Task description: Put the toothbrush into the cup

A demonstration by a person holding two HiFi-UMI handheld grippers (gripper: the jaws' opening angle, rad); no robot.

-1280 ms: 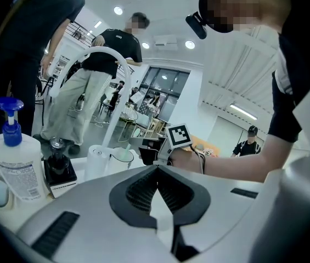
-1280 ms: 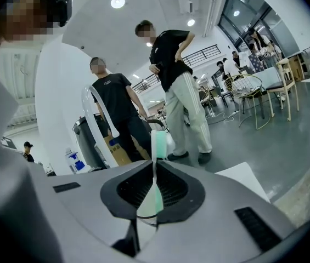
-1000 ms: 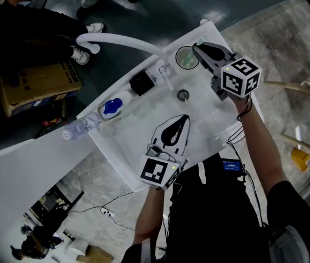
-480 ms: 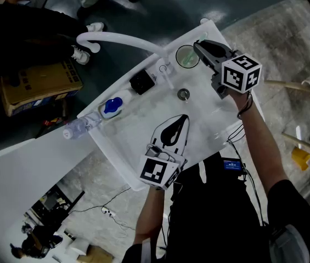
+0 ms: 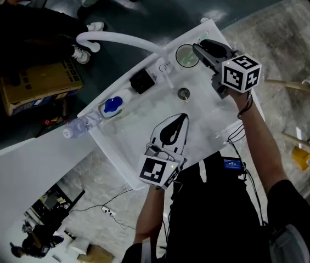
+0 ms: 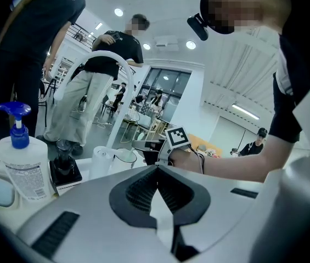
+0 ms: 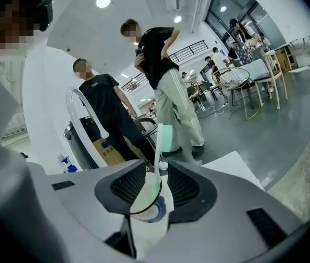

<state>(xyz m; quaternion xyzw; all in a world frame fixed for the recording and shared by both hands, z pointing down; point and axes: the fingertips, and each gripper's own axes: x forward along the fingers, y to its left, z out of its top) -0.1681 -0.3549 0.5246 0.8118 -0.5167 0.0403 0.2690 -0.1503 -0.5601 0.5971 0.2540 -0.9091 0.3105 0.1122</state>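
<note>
A white toothbrush (image 7: 164, 138) with green bristles stands upright between the jaws of my right gripper (image 7: 157, 166), its handle running down into the mouth of the clear cup (image 7: 144, 199). The jaws stand a little apart and neither pad presses the thin handle. In the head view the cup (image 5: 185, 56) sits at the sink's far right corner. My right gripper (image 5: 195, 47) is at its rim, and the toothbrush (image 5: 201, 38) shows just beyond the tips. My left gripper (image 5: 186, 116) hangs shut and empty over the basin, well short of the cup, and its left gripper (image 6: 156, 167) view faces the cup.
On the white sink (image 5: 220, 111) are a drain (image 5: 183, 95), a black holder (image 5: 141, 83), a blue-topped pump bottle (image 5: 112, 106) and a curved white faucet (image 5: 119, 39). A clear plastic bottle (image 5: 78, 129) lies at the left edge. People stand beyond the sink, near a cardboard box (image 5: 37, 86).
My right gripper has shifted very slightly at the cup's rim. The left gripper has stayed where it was.
</note>
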